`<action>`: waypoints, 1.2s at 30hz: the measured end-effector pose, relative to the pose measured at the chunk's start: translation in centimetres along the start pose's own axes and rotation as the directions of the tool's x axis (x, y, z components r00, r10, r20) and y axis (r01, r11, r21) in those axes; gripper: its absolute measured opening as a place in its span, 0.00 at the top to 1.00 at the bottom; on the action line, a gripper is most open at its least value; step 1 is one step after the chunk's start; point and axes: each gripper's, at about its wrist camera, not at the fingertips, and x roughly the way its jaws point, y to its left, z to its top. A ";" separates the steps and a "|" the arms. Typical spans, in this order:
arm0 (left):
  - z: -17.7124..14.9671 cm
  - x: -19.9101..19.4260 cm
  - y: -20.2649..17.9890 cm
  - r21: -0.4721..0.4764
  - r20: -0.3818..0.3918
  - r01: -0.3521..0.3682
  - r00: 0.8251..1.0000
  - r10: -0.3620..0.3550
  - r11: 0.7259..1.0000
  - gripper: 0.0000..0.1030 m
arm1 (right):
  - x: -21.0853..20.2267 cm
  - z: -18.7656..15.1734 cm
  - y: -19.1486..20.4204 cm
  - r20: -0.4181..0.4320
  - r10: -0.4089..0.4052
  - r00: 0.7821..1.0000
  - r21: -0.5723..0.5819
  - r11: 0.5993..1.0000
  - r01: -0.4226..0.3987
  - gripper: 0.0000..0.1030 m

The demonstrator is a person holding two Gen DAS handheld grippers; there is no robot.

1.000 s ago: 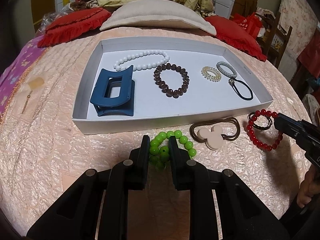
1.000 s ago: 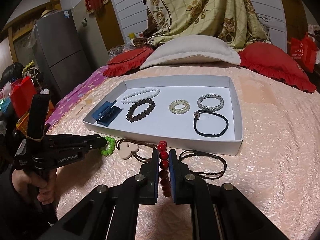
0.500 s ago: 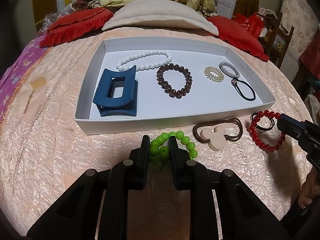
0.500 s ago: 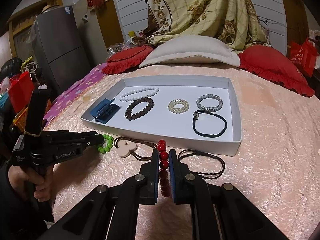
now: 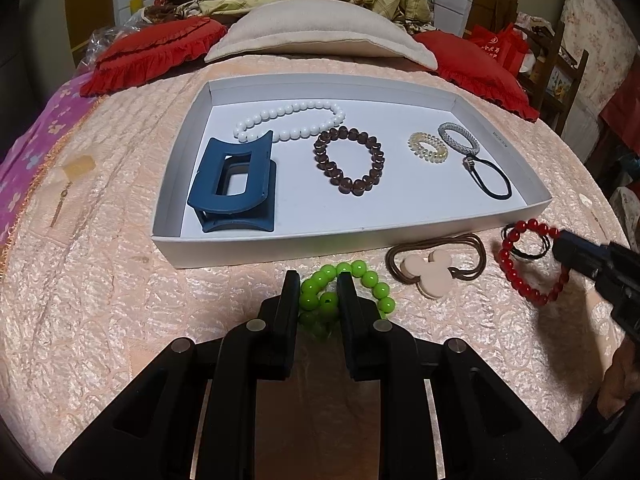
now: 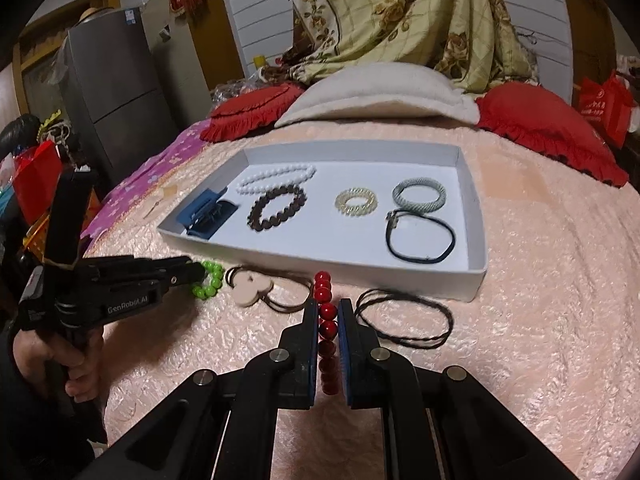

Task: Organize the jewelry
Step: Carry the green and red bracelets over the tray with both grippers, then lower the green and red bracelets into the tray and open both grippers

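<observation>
A white tray (image 5: 538, 210) on the bed holds a blue hair claw (image 5: 234, 184), white beads (image 5: 288, 120), a brown bead bracelet (image 5: 348, 160), a spiral tie, a silver band and a black hair tie (image 5: 490, 178). My left gripper (image 5: 319, 286) is shut on the green bead bracelet (image 5: 376, 284) in front of the tray. My right gripper (image 6: 329, 314) is shut on the red bead bracelet (image 6: 326, 312), seen edge-on; it also shows in the left wrist view (image 5: 520, 276). The tray shows in the right wrist view too (image 6: 476, 276).
A brown cord tie with a beige mouse-shaped charm (image 5: 432, 276) lies between the two bracelets. A thin dark cord loop (image 6: 404, 318) lies right of my right gripper. Red cushions (image 5: 152, 50) and a beige pillow (image 5: 316, 32) sit behind the tray.
Both grippers have lifted slightly and drawn back a little with their bracelets; the tray looks a bit farther off. Nothing was let go.
</observation>
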 end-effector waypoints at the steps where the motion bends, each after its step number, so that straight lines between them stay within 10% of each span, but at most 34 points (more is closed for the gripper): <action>1: 0.0 -0.2 0.0 0.003 0.001 0.002 1.000 -0.002 1.000 0.83 | -0.3 0.2 0.0 0.010 -0.002 1.000 0.000 1.000 0.002 0.92; 15: 4.7 -5.0 -1.2 0.003 0.115 0.094 0.989 -0.094 0.996 0.83 | -4.6 6.4 -2.5 0.182 0.094 0.979 0.141 0.983 -0.120 0.92; 26: 9.0 2.1 -2.6 -0.060 0.030 0.262 0.965 -0.260 0.963 0.83 | 2.1 9.3 -4.1 0.075 0.049 0.996 0.196 0.979 -0.062 0.92; 32: 8.4 5.2 -2.7 -0.045 -0.049 0.170 0.984 -0.172 0.984 0.83 | 4.5 9.1 -4.6 0.053 0.149 0.987 0.272 0.949 -0.158 0.92; 36: 8.0 4.9 -3.2 -0.010 -0.051 0.146 0.988 -0.146 0.989 0.83 | 6.4 7.9 -6.3 -0.034 0.071 0.997 0.322 0.945 -0.056 0.92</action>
